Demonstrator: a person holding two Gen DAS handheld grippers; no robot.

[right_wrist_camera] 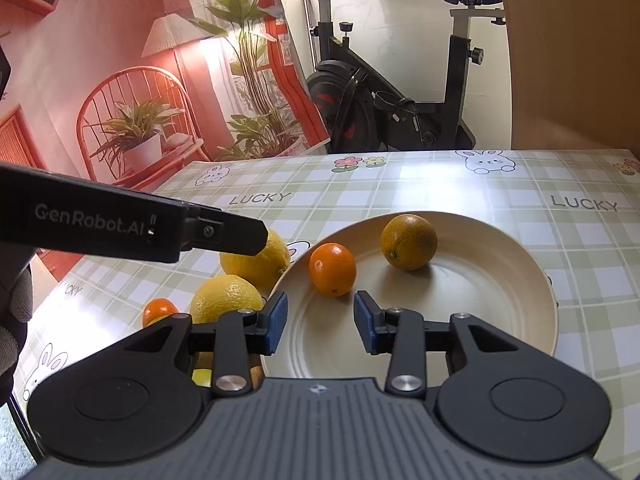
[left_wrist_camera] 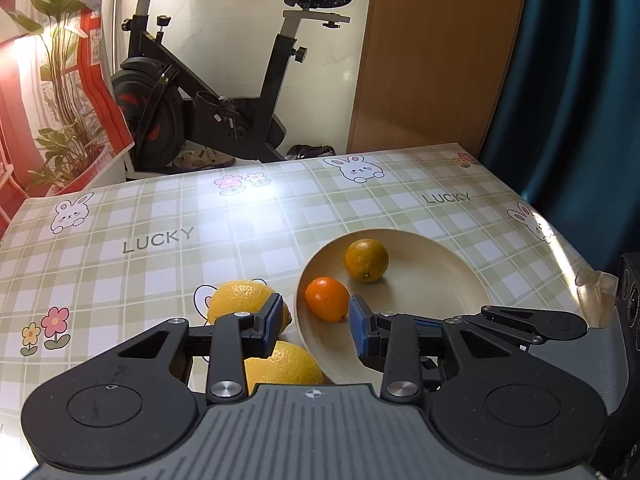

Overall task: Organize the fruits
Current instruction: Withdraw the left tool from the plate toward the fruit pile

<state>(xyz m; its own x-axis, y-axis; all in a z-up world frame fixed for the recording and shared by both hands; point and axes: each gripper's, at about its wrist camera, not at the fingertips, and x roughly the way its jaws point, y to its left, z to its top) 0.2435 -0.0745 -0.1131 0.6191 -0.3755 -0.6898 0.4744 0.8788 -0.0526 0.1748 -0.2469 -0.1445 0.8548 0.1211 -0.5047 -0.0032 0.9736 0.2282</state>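
Note:
A cream plate [left_wrist_camera: 424, 304] [right_wrist_camera: 460, 308] on the checked tablecloth holds a green-tinged orange [left_wrist_camera: 366, 260] [right_wrist_camera: 408, 242] and a small bright orange [left_wrist_camera: 327, 298] [right_wrist_camera: 332, 269]. Two lemons [left_wrist_camera: 240, 300] [left_wrist_camera: 284, 364] lie on the cloth just left of the plate, seen again as lemons [right_wrist_camera: 256, 260] [right_wrist_camera: 226, 298] in the right wrist view. Another small orange [right_wrist_camera: 160, 310] sits left of them. My left gripper [left_wrist_camera: 316, 322] is open and empty, its tips just short of the small orange. My right gripper [right_wrist_camera: 320, 320] hangs open and empty over the plate's near rim.
The black housing of the left tool [right_wrist_camera: 100, 216] crosses above the lemons, with a gloved hand [right_wrist_camera: 16, 300] at the edge. An exercise bike [left_wrist_camera: 208, 92] stands beyond the table's far edge. A printed backdrop [right_wrist_camera: 120, 80] is at left, a blue curtain [left_wrist_camera: 580, 80] at right.

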